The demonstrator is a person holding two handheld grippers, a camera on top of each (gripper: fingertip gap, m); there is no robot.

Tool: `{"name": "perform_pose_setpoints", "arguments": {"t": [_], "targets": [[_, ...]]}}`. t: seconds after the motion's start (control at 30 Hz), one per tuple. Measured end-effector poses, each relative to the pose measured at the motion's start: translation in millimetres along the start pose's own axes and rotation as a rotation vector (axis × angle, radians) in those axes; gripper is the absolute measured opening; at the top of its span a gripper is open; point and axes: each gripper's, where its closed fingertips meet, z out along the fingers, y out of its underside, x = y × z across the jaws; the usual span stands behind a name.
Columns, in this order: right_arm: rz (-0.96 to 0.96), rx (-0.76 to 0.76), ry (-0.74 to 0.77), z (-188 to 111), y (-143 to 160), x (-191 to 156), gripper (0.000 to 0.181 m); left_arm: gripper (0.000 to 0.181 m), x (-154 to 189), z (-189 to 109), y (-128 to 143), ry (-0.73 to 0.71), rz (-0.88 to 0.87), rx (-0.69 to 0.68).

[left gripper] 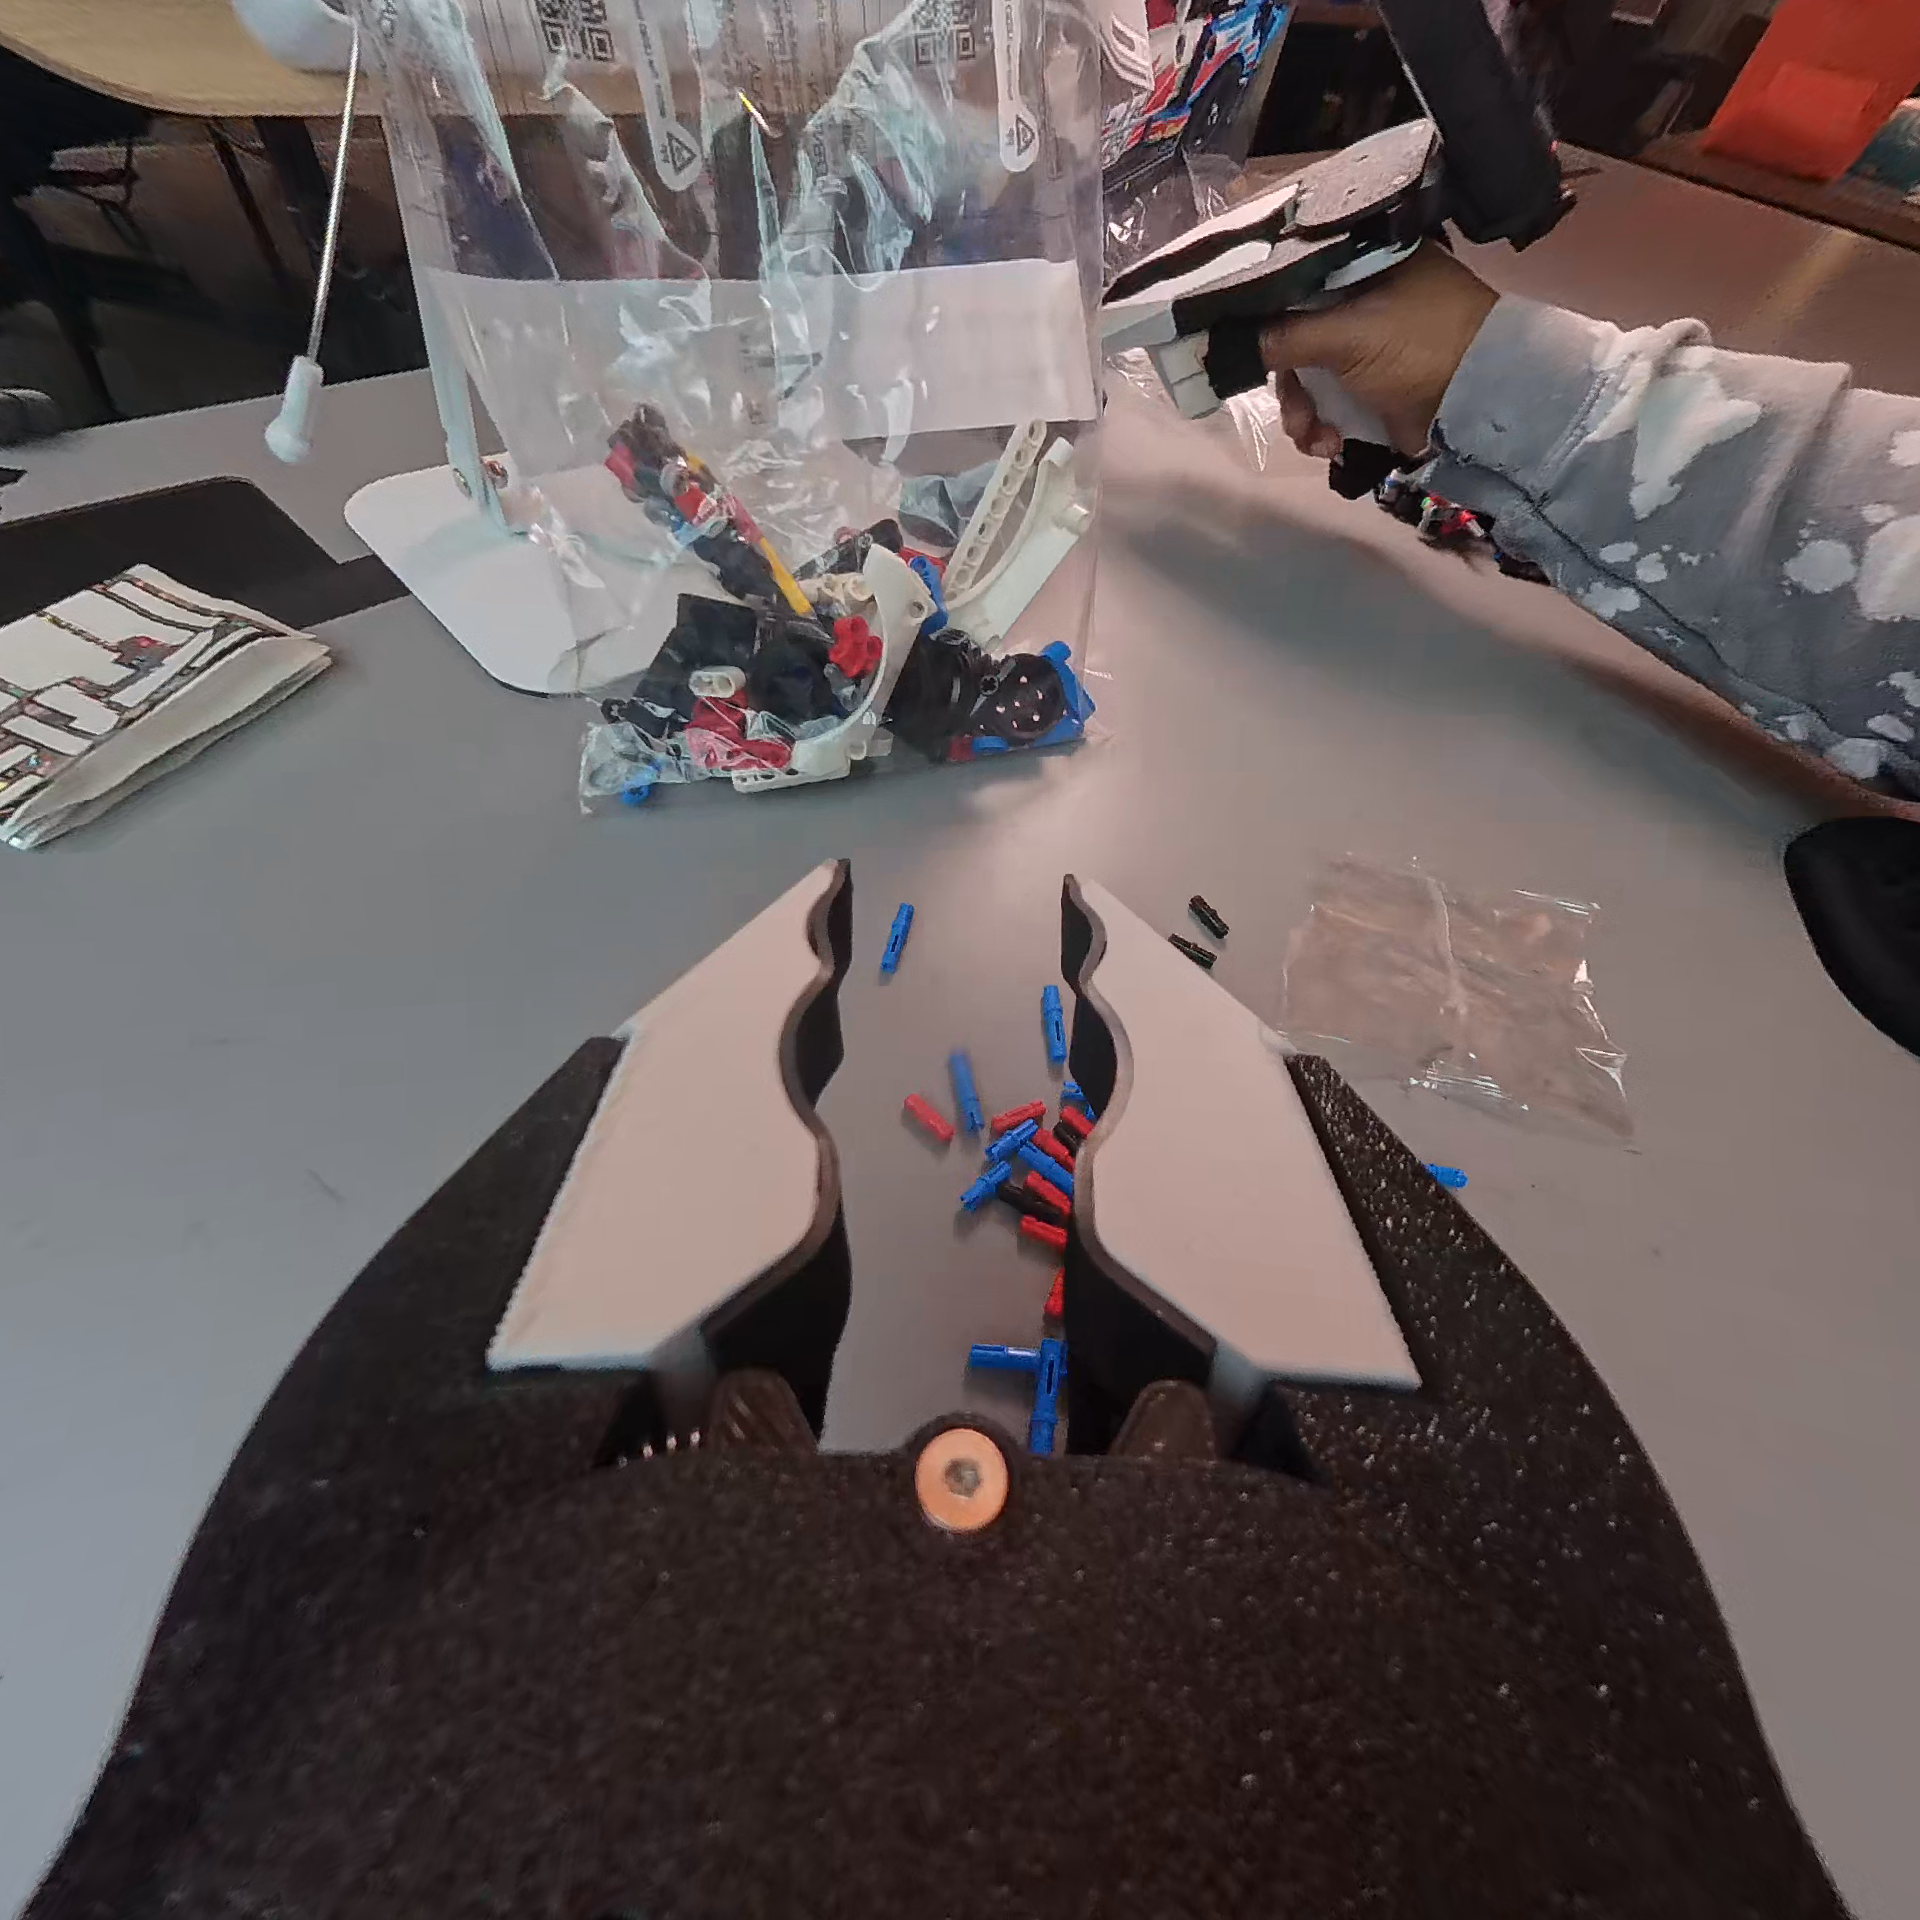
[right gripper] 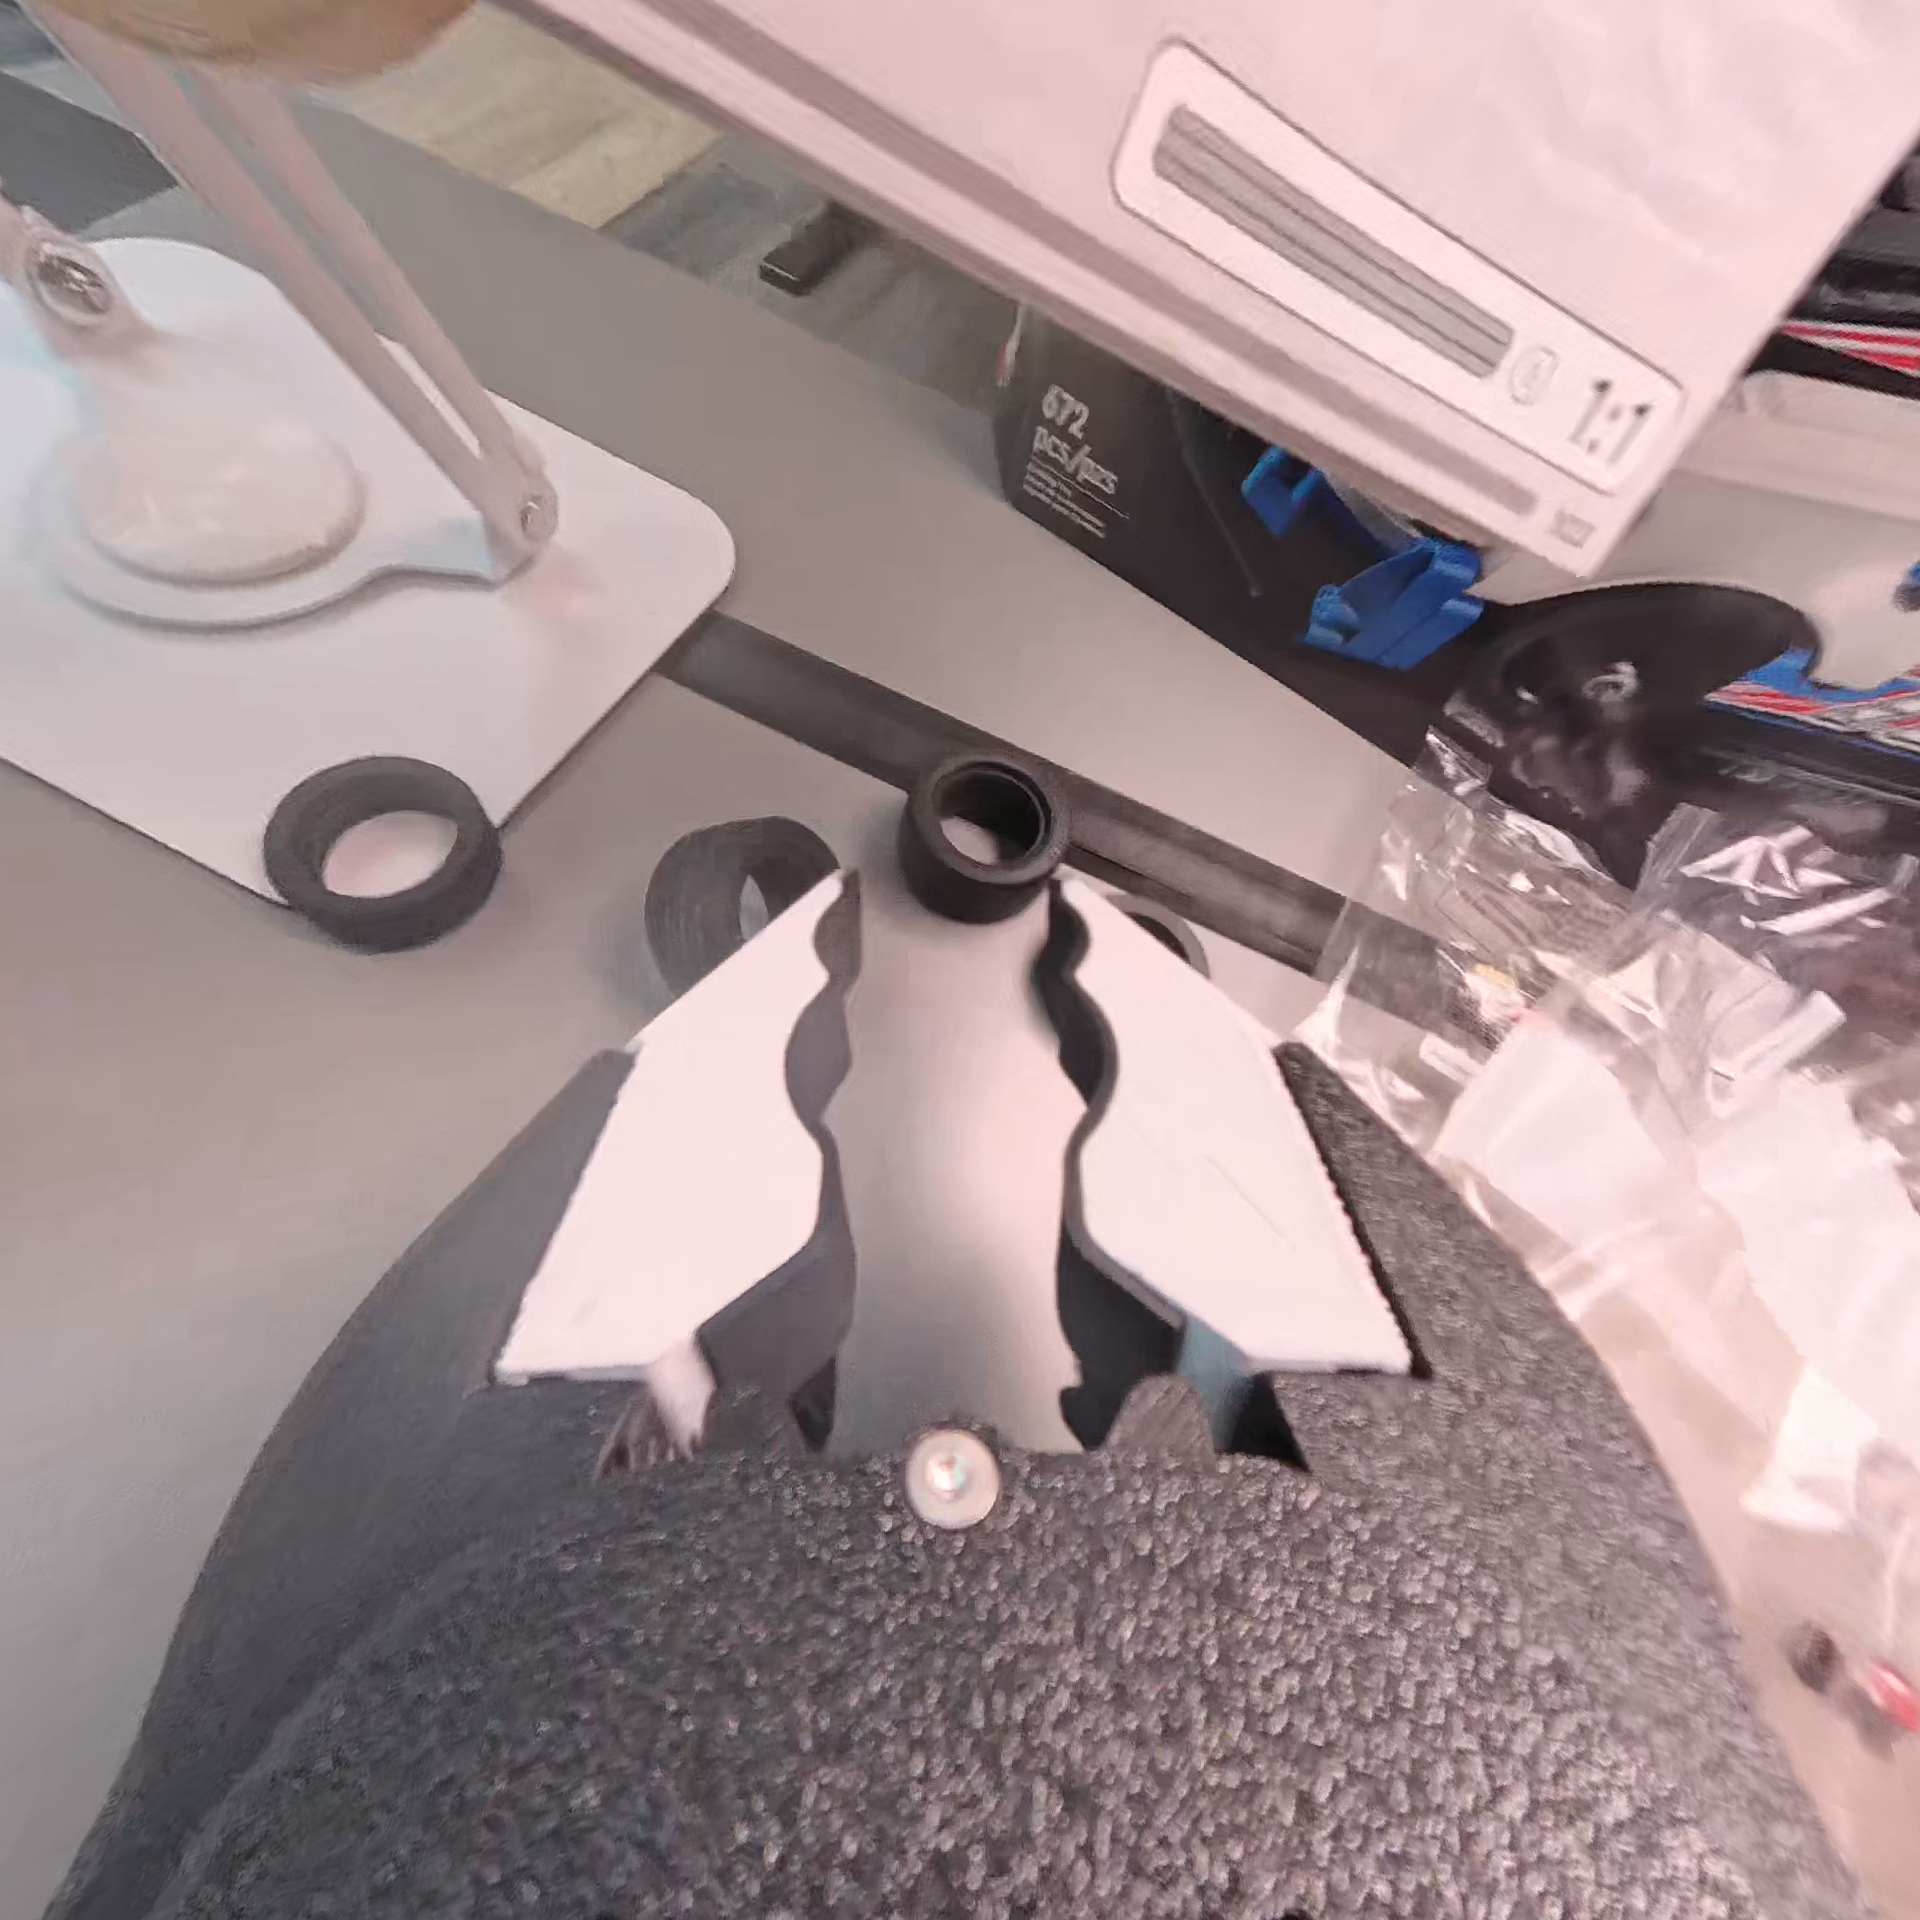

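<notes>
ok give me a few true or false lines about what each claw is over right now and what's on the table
1. The left claw is open above loose blue, red and black pins. True.
2. The big clear bag is empty. False: it holds building pieces.
3. The right claw grips a black tyre. False: it is open, and that tyre lies apart on the white stand base.
4. A small black ring sits just ahead of the right claw's tips. True.
5. A folded booklet lies left of the bag. True.
</notes>
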Motion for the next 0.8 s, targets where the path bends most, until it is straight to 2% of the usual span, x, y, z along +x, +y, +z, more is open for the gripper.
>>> {"name": "perform_pose_setpoints", "arguments": {"t": [0.07, 0.17, 0.27, 0.37, 0.47, 0.57, 0.63, 0.67, 0.7, 0.8], "targets": [[0.057, -0.020, -0.106, 10.3, -2.6, -16.7, 0.056, 0.039, 0.0, 0.3, 3.3, 0.004, 0.004, -0.002], [0.062, -0.091, -0.190, 23.9, 6.7, -40.4, 0.058, 0.039, 0.6, 3.5, 9.5, 0.012, 0.009, -0.023], [-0.068, -0.143, -0.235, 31.3, 22.5, -64.0, 0.021, 0.039, 2.1, 5.6, 12.2, 0.022, 0.012, -0.032], [-0.080, -0.144, -0.224, 31.0, 19.9, -68.0, 0.010, 0.039, 2.3, 5.6, 13.8, 0.029, 0.008, -0.034], [-0.057, -0.172, -0.186, 30.9, 21.3, -60.8, 0.008, 0.038, 1.6, 5.8, 13.5, 0.032, 0.004, -0.034], [0.007, -0.203, -0.044, 26.8, 21.4, -31.0, 0.008, 0.038, -2.0, 4.3, 13.4, 0.014, 0.013, -0.034], [0.040, -0.271, 0.016, 25.3, 34.0, -14.5, 0.009, 0.038, -6.2, 1.8, 12.3, -0.003, 0.013, -0.036], [0.033, -0.295, 0.026, 25.8, 40.9, -10.6, 0.011, 0.038, -7.5, 0.4, 11.3, -0.005, 0.006, -0.035], [0.039, -0.256, 0.026, 25.7, 37.5, -9.4, 0.019, 0.038, -8.7, -0.8, 10.2, -0.006, -0.003, -0.031], [0.077, -0.153, 0.067, 10.0, 22.7, -0.6, 0.051, 0.038, -12.3, -3.5, 11.1, -0.013, -0.014, -0.033]]}}
